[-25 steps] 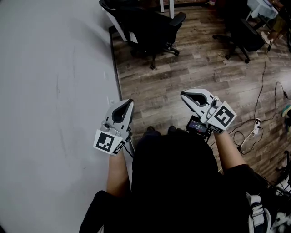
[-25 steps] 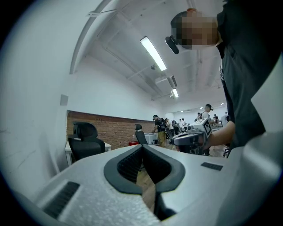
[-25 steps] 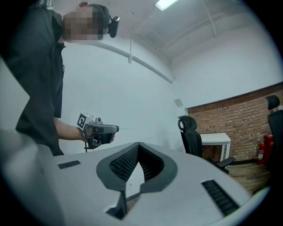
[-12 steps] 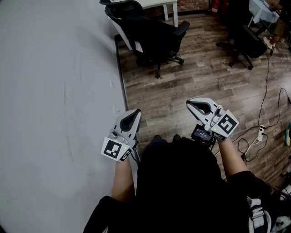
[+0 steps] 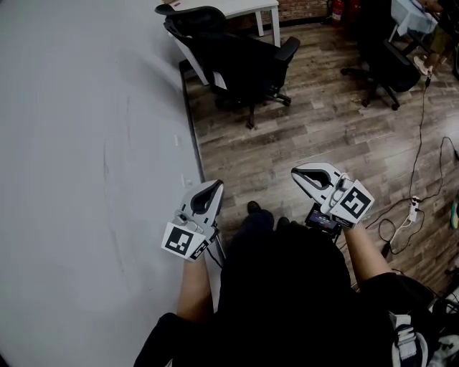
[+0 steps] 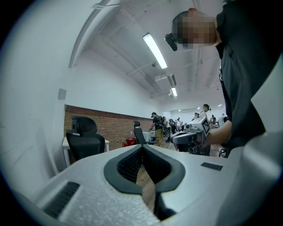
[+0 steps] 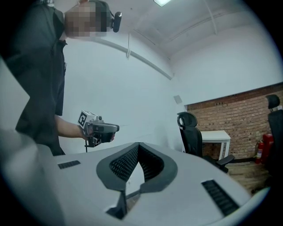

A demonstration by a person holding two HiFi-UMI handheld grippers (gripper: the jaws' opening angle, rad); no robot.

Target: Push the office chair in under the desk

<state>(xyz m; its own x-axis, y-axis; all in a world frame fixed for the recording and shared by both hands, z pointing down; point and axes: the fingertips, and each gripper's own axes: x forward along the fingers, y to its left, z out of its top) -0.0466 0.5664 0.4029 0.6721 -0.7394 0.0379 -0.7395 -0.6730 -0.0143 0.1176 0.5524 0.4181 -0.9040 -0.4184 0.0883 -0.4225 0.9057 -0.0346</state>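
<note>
I see the black high-backed office chair [image 5: 244,61] at 12 o'clock, near the white desk [image 5: 247,6], beside the pale grey wall [image 5: 86,143]. My left gripper [image 5: 215,186] and right gripper [image 5: 296,172], toward 6 o'clock, stay well apart from it, jaws closed together on nothing.

Light falls evenly from above: a long white fluorescent ceiling tube [image 6: 154,50] glares, overexposed, in my left gripper view. In the head view the pale grey wall [image 5: 86,179] looks flat, nearly shadowless, while my black shirt [image 5: 280,287] loses all detail. My 2 gripper views bow strongly and fade to black at the corners.
</note>
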